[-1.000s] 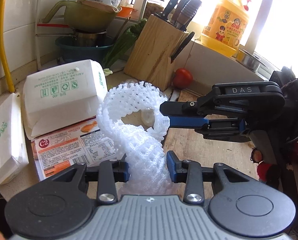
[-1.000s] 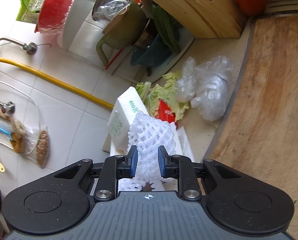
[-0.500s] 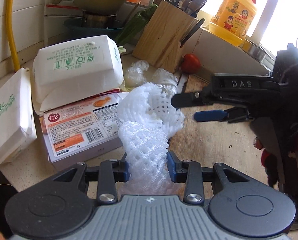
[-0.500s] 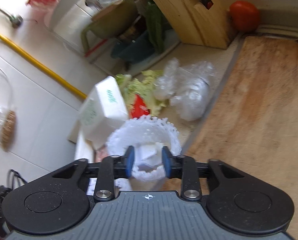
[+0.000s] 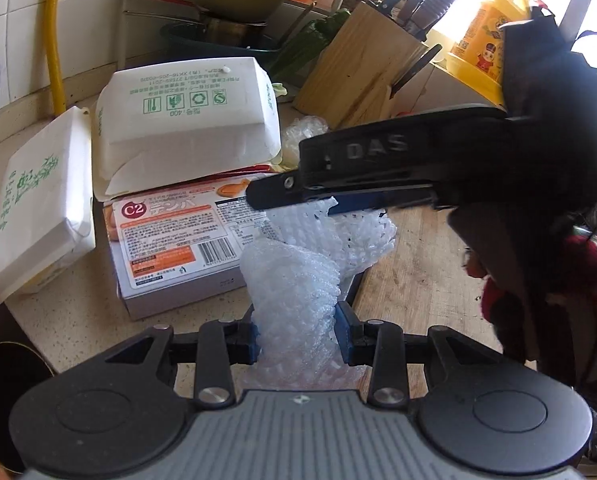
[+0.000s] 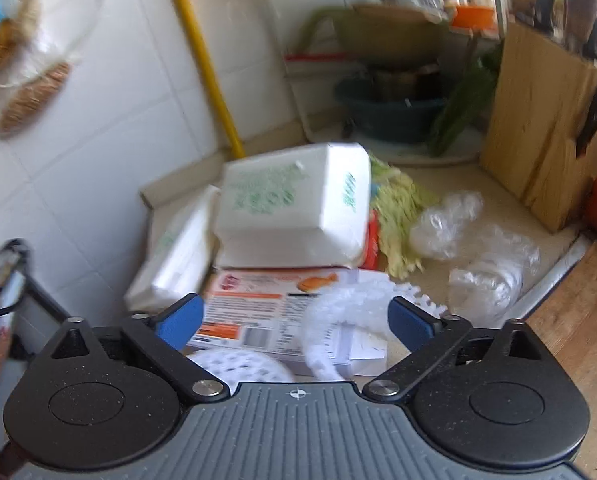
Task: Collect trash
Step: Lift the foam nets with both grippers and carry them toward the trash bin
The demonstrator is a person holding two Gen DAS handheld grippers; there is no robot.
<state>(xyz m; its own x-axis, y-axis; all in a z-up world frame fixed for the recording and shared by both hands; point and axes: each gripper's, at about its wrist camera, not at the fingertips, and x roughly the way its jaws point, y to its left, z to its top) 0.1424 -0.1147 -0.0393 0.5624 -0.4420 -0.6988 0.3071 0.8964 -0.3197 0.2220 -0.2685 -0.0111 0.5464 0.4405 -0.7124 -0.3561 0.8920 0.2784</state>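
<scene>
A: What does the left gripper (image 5: 297, 336) have?

B: It is clamped on the white foam net (image 5: 298, 276), its blue pads pressing the twisted lower end. The net rises from there over the edge of the wooden cutting board (image 5: 418, 276).

A: And the right gripper (image 6: 294, 322)?

B: Its jaws are opening, spread wide. The top loop of the net lies between the blue pads (image 6: 408, 322), and neither pad squeezes it.

A: What else lies on the worktop (image 5: 70, 312)?

B: An orange-and-white food box (image 5: 170, 240) just beside the net, with a white takeaway container (image 5: 186, 120) resting on it. A white paper-wrapped pack (image 5: 38, 204) leans to the left. Crumpled clear plastic (image 6: 474, 248) and cabbage leaves (image 6: 398, 216) lie near the knife block (image 6: 538, 128).
</scene>
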